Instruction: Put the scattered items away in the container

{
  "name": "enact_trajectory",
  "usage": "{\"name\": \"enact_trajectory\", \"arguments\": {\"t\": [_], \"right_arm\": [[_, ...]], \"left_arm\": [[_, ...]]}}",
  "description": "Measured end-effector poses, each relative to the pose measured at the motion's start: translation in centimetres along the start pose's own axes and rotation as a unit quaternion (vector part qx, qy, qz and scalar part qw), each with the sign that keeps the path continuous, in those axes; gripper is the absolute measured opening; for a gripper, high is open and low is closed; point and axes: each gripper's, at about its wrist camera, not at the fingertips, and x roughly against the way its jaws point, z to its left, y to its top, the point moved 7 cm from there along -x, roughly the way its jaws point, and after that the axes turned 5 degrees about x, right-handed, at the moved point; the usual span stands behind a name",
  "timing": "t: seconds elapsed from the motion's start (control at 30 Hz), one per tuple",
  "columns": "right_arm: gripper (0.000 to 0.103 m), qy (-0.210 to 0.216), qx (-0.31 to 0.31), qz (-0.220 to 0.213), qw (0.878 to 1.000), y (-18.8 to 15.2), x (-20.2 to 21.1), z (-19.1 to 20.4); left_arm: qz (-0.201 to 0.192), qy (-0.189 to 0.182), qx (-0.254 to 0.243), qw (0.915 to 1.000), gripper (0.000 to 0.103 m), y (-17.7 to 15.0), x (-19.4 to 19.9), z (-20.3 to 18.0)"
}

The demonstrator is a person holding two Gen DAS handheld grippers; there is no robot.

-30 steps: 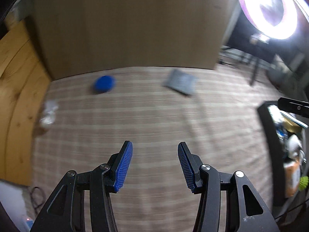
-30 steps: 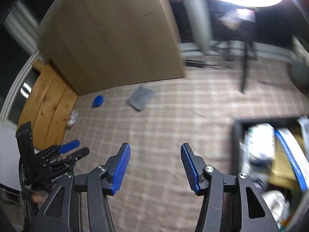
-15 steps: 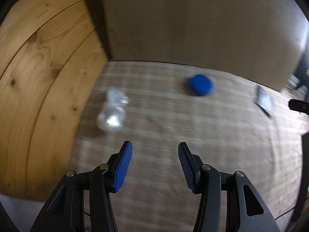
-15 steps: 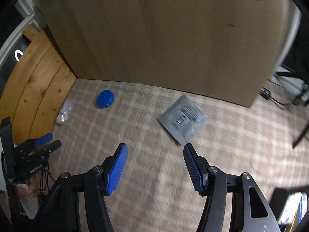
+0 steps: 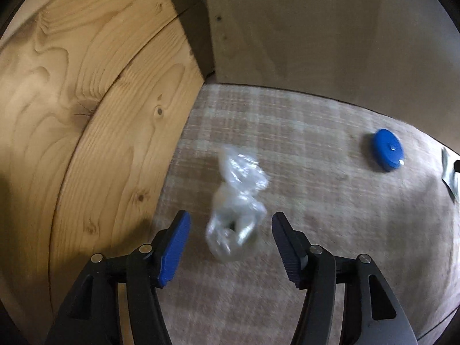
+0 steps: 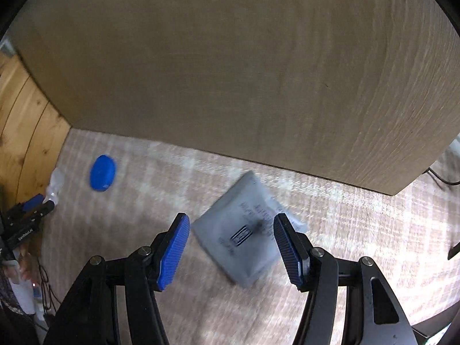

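Both my tongs have just been widening as they dropped. My left gripper (image 5: 231,244) now straddles the crumpled clear plastic bag (image 5: 235,210) at lower centre, pads not touching it. My right gripper (image 6: 231,248) gapes, empty, over the grey sachet (image 6: 244,230). The blue disc (image 5: 386,149) waits at the right. Two grabs look ready.
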Motion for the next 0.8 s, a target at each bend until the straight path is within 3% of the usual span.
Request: {"name": "enact_trajectory", "arguments": {"t": [0.43, 0.57, 0.7, 0.8], "right_arm": [[0.059, -0.011, -0.012, 0.010, 1.000, 1.0, -1.4, -2.4], [0.066, -0.005, -0.014, 0.011, 1.000, 1.1, -1.4, -2.3], [0.066, 0.005, -0.006, 0.014, 1.000, 0.5, -1.3, -1.8], [0.067, 0.016, 0.008, 0.017, 1.000, -0.1, -1.0, -1.0]], "left_arm": [[0.002, -0.003, 0.006, 1.0000, 0.063, 1.0, -1.8, -0.7], [0.000, -0.024, 0.009, 0.9997, 0.046, 0.6, -1.5, -1.7], [-0.008, -0.020, -0.001, 0.9998, 0.043, 0.0, -1.2, -3.0], [-0.005, -0.038, -0.013, 0.9992, 0.041, -0.9, -0.8, -4.4]]}}
